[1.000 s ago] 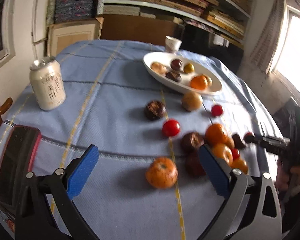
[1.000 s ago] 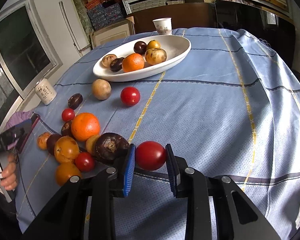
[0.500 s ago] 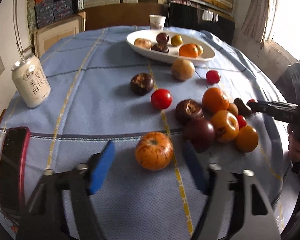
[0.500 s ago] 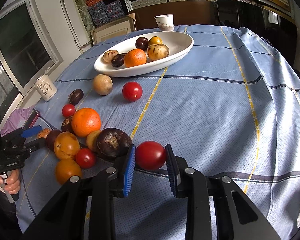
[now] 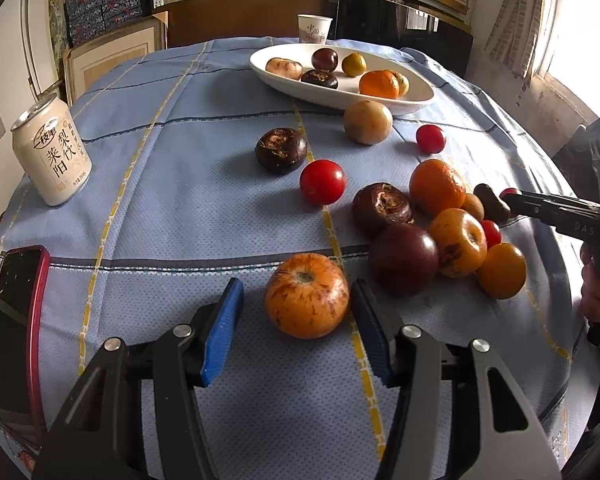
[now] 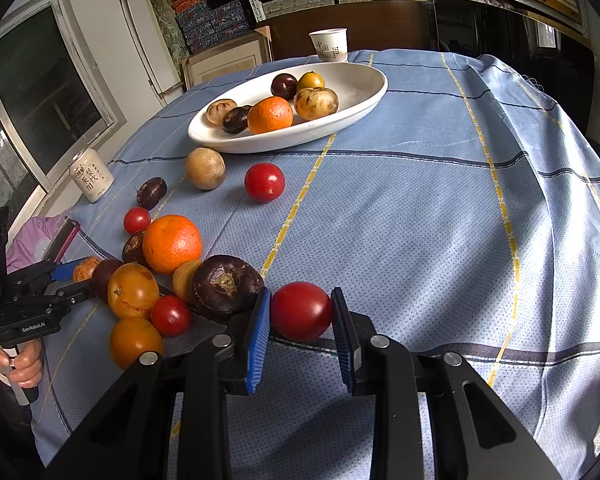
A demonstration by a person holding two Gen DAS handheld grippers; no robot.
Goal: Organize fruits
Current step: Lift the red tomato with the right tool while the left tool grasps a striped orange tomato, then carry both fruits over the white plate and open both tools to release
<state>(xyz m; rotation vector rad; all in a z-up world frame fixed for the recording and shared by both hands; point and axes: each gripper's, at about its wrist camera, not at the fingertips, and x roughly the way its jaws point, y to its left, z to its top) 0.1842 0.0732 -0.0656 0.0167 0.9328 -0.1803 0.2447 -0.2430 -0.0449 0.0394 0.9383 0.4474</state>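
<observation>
In the left wrist view the left tool sits low in the frame, angled down at the desk, its blue ribbed pads on either side of a streaked orange fruit. This fruit is round and slightly flattened, its stem dimple facing up and a little away from the camera, so no long axis stands out. The jaws have just been closing around it; the right pad looks to touch its side, while a gap remains at the left pad, so it is not yet clamped. In the right wrist view the right tool also points downward, at the lower middle of the frame, its pads pressed on both sides of a smooth, glossy red tomato that rests on the blue woven cloth with yellow and dark stripes. Left of it lies a cluster of loose fruit, including a dark wrinkled mangosteen and a dimpled orange. A white oval dish in the upper middle holds six fruits. A person's hand grips the left tool's handle at the lower left edge. A pale drink can stands upright at the left, and a red-cased phone lies flat at the lower left.
</observation>
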